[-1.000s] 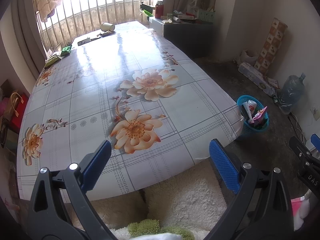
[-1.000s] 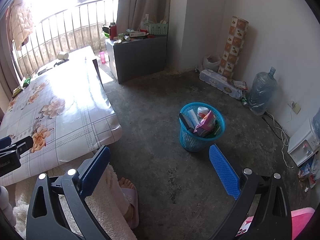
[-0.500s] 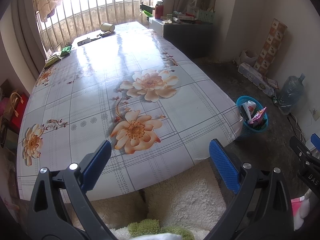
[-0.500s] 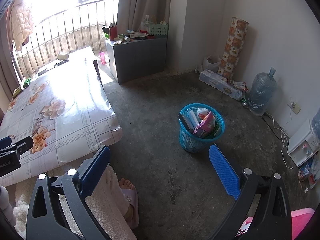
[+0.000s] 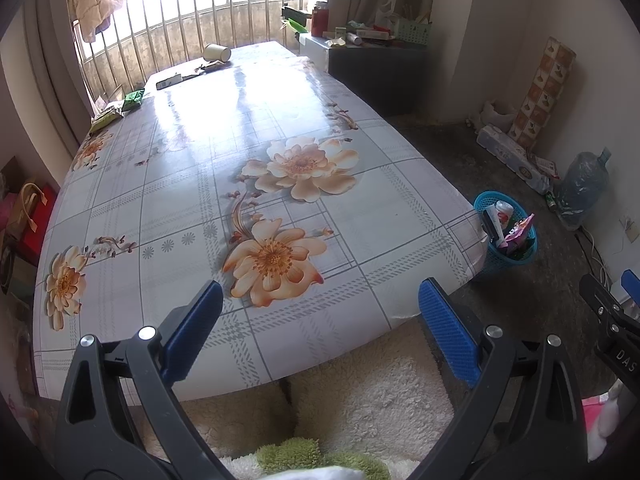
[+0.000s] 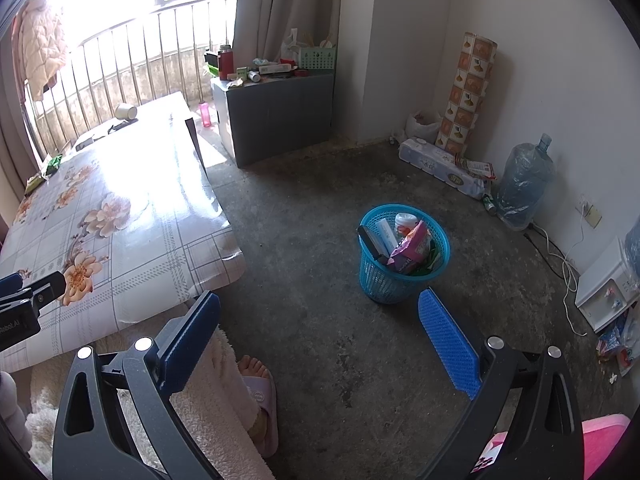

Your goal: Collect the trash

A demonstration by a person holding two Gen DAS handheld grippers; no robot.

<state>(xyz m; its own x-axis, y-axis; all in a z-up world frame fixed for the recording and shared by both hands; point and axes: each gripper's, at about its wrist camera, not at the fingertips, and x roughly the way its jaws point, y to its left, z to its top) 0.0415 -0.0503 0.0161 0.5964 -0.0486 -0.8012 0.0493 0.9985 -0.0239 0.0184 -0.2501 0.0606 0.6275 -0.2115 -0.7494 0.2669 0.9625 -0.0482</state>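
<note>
Both tongs point(image 5: 320, 320) point(image 6: 320, 320) gape empty; blue basket point(image 6: 380, 280) stands upright.

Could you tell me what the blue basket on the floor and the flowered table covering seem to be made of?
The blue basket looks like moulded plastic: an openwork lattice wall and a smooth, uniformly coloured rim. The table covering appears to be glossy vinyl or oilcloth, since it mirrors the window glare in a bright sheen and hangs smoothly over the table's corner; the printed flowers look flat, not woven.

We see a barred window point(image 6: 132, 44) at upper left, sunlit floral table point(image 6: 120, 216) at left, grey concrete floor point(image 6: 320, 208), white walls point(image 6: 560, 60) at right.
</note>
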